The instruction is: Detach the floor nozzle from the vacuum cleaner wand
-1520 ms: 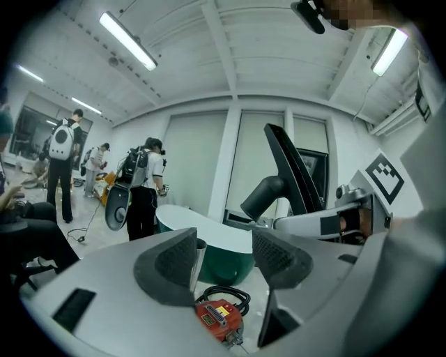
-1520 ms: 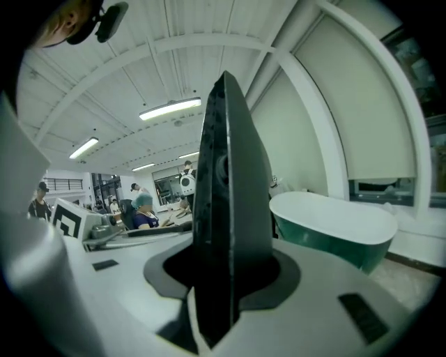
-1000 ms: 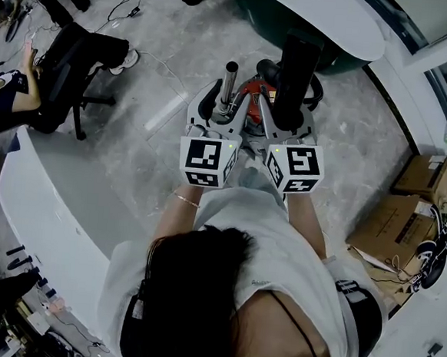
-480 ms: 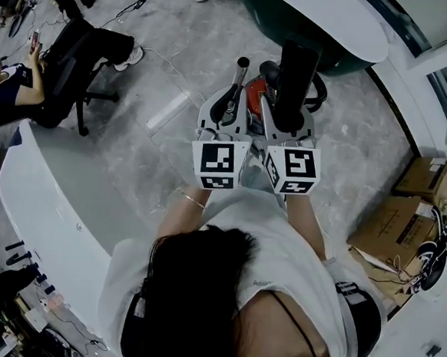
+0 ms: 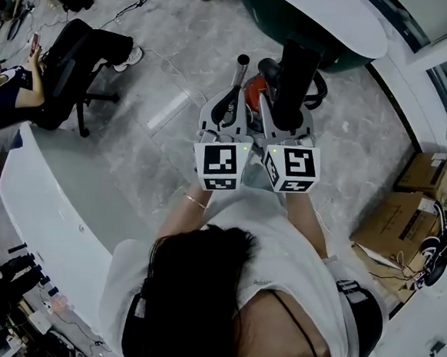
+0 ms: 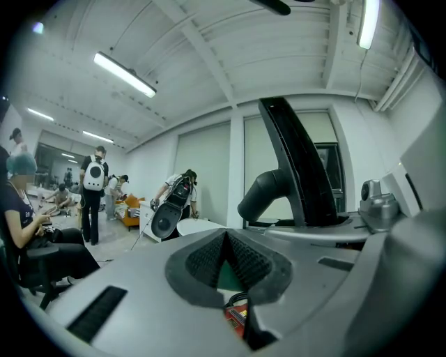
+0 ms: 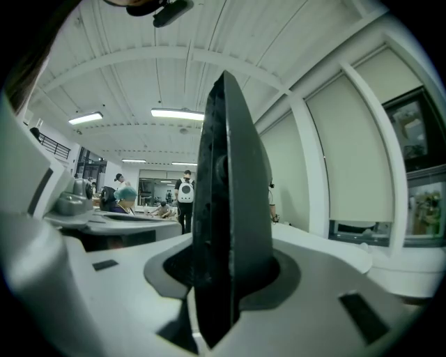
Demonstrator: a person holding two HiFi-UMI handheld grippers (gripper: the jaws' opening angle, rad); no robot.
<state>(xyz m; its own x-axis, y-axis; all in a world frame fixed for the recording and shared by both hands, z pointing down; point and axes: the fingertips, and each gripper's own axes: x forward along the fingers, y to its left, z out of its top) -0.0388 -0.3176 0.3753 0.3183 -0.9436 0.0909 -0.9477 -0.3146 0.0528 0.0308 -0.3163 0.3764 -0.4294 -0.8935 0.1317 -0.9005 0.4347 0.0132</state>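
Grey floor [image 5: 347,168] lay beneath as the right hand-held gripper [image 7: 221,279] clamped the floor nozzle [image 5: 295,68] upright and the left hand-held gripper [image 6: 226,244], jaws just closed on nothing, had the wand [image 5: 241,64] at 12 o'clock.

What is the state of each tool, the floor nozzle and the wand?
Left tool: shut, jaws just closed, nothing between.
Right tool: shut on the floor nozzle.
Floor nozzle: held on end, off the wand.
Wand: top end bare, not gripped.
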